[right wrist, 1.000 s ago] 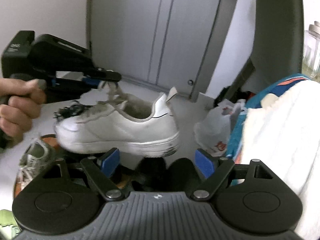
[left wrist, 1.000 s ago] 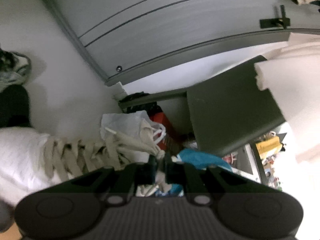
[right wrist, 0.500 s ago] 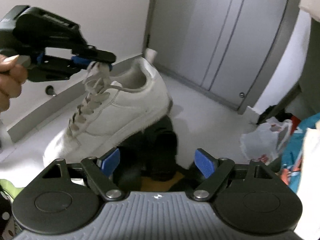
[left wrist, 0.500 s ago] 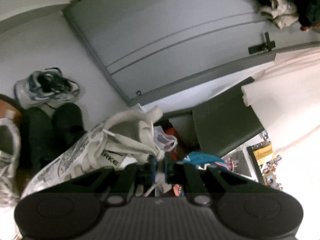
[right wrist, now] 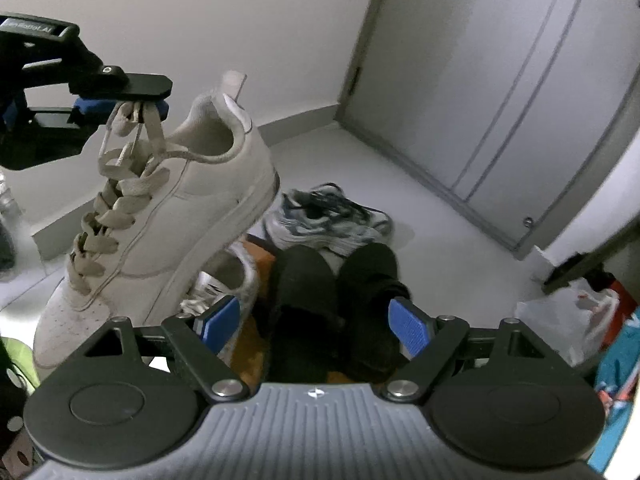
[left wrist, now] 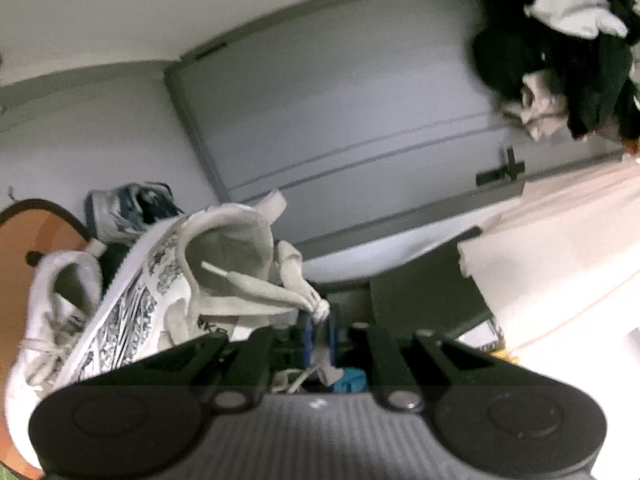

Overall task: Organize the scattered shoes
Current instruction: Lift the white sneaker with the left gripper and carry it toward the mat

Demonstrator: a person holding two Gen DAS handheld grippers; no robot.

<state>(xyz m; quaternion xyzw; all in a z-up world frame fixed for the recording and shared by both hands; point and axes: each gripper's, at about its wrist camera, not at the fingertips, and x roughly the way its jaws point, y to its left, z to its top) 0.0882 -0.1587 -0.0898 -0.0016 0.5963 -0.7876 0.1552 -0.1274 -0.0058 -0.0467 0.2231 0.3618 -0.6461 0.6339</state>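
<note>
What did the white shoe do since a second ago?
The white sneaker, dangling by its laces from the shut left gripper, swung from level to toe-down and was carried across to above another white shoe by the black shoes. The grip stayed the same. The right gripper stayed open and empty.

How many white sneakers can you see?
2. One white sneaker hangs by its laces from the left gripper. The other white sneaker lies on the floor beneath it. More may be hidden.
</note>
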